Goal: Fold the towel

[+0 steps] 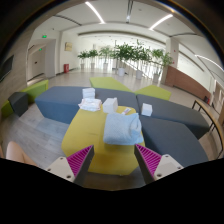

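The desk was a long yellow surface running away from the gripper, set among low blue-grey seating blocks with green cushioned tops farther back. The room around it was a wide, bright lobby with a pale floor, white walls, and two long ceiling light strips. A row of potted plants stood along the far side, and a green sign hung on the wall beyond the seating.

On the desk lay one folded light-blue towel, just ahead of the gripper and nearer to one finger than the other, resting flat on the yellow top with one edge reaching the desk's side. Farther along the desk were two smaller white bundles, close together; a third white piece sat just behind them. What those white items were could not be made out.

The gripper was released: its two fingers stood well apart, each showing a magenta pad, with nothing between them but the near end of the desk. The towel lay beyond the fingertips, apart from both.

The near end of the desk was cut off behind the gripper body. The far seating was partly hidden by the desk and the items on it. A dark chair-like shape off to one side was too small to identify with confidence.
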`<action>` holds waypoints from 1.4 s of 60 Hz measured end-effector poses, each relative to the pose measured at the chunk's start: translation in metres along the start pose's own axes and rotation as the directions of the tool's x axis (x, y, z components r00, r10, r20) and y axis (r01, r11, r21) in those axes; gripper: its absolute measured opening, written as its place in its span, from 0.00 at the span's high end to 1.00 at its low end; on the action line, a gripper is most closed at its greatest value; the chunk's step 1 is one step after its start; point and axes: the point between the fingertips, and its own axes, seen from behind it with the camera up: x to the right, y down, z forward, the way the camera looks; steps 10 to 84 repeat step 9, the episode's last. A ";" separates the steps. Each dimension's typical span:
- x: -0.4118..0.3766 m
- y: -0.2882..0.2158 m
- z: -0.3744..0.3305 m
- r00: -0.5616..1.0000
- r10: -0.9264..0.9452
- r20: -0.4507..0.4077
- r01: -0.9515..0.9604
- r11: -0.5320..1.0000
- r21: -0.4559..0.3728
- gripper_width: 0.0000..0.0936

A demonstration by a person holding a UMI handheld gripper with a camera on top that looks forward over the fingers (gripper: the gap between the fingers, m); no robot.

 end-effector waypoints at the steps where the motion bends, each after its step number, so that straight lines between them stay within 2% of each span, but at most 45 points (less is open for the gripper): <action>1: -0.001 0.001 0.002 1.000 -0.003 -0.002 0.003 1.000 0.002 0.10; 9: -0.008 0.001 0.006 0.997 0.047 0.059 -0.048 0.999 0.014 0.09; 84: -0.008 0.001 0.006 0.997 0.047 0.059 -0.048 0.999 0.014 0.09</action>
